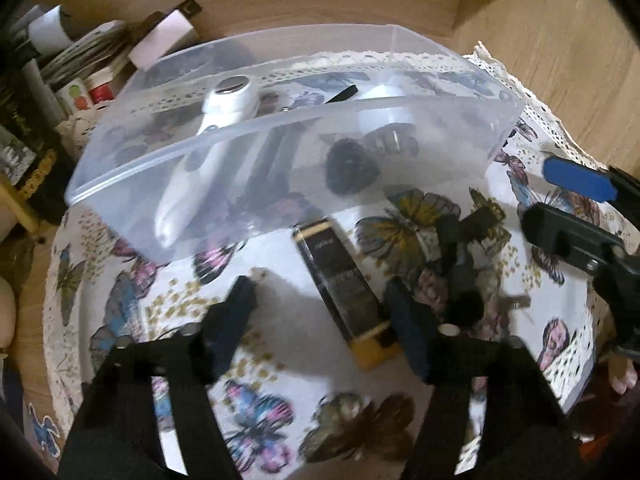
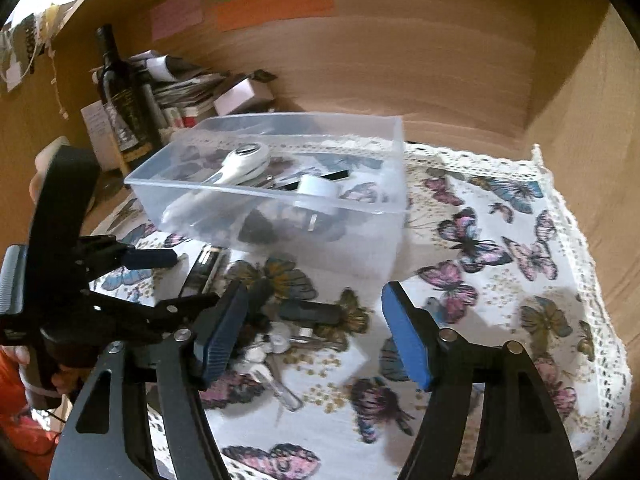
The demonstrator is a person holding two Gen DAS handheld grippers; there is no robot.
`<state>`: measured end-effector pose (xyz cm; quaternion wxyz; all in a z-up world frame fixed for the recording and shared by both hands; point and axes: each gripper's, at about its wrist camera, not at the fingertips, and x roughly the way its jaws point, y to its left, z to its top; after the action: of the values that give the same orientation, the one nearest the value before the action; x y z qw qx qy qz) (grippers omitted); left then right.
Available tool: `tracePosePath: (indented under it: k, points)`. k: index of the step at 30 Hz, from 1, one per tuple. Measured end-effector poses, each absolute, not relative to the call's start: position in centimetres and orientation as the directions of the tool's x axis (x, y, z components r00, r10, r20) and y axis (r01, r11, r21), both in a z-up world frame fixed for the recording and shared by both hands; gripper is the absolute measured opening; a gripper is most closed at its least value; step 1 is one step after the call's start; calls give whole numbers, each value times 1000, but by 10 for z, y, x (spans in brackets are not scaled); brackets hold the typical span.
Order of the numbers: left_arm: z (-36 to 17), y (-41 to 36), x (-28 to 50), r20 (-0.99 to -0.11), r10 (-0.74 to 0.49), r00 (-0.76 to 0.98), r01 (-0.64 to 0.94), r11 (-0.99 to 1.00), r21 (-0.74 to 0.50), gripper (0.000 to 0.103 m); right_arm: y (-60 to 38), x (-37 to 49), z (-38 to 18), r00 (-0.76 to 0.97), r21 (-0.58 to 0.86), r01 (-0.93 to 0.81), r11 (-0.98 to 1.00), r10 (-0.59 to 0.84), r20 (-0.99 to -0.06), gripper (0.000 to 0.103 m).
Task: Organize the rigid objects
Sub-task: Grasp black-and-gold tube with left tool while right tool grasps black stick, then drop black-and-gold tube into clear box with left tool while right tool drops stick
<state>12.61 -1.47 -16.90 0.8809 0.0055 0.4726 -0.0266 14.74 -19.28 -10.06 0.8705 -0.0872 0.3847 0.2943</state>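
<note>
Two black grippers, each with flat arms cut through by long slots. Blue ribbed pads on the fingers of the right gripper (image 2: 314,336), silver round screws at each finger joint. Same dark blue pads on the left gripper (image 1: 322,320), blurred here. Seen left of the right gripper: black handle, grey ribbed block on its side, small black screws. Bare skin of the left hand (image 2: 44,364) around that handle; below it, possibly an orange sleeve.
</note>
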Motion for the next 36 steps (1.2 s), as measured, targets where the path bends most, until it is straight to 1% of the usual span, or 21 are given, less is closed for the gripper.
tracePosePath:
  k: [1,2,4,5,7,11,13,14,15,17,20,21,22,29,36]
  points:
    - [-168,-12,123,-830,-41,556,53,998,-14,50,-189,146,-102,522,77,-588,805,451,-724,66]
    - [-168,-9,120,-826,-44,561,54,998,-16,35,-184,145,-104,512,79,-600,796,458,-727,66]
    - [-167,-6,117,-823,-55,566,52,998,-31,23,-177,145,-107,497,81,-613,786,463,-734,66]
    - [-167,-2,115,-821,-66,567,51,998,-45,23,-172,145,-110,482,87,-621,779,466,-742,65]
    - [-167,4,110,-819,-79,568,52,997,-60,23,-164,146,-115,454,95,-633,768,469,-758,59]
    - [-167,7,104,-821,-66,566,65,997,-36,23,-150,151,-131,383,114,-650,751,454,-804,42]
    - [-167,5,105,-824,-58,563,72,997,-21,24,-149,152,-135,381,116,-649,752,452,-807,40]
    - [-168,3,107,-825,-55,563,75,997,-15,26,-149,152,-134,378,117,-651,750,454,-807,38]
    - [-168,1,109,-824,-52,564,79,997,-9,28,-148,152,-134,369,128,-653,747,461,-807,32]
    - [-169,-1,114,-823,-55,566,85,996,-8,29,-147,154,-136,352,139,-654,744,462,-814,25]
    - [-170,-2,120,-821,-58,568,83,996,-13,29,-147,150,-135,370,126,-657,744,463,-805,24]
    - [-169,-2,122,-819,-60,570,83,996,-16,27,-147,149,-134,375,123,-657,744,464,-803,23]
    - [-169,-1,123,-818,-64,571,85,996,-19,23,-147,149,-133,381,121,-656,745,466,-799,23]
    - [-160,5,113,-798,-87,597,80,996,-49,23,-158,148,-114,441,118,-635,764,484,-756,23]
    - [-125,12,99,-732,-93,675,70,996,-62,23,-172,148,-85,519,107,-610,785,497,-695,23]
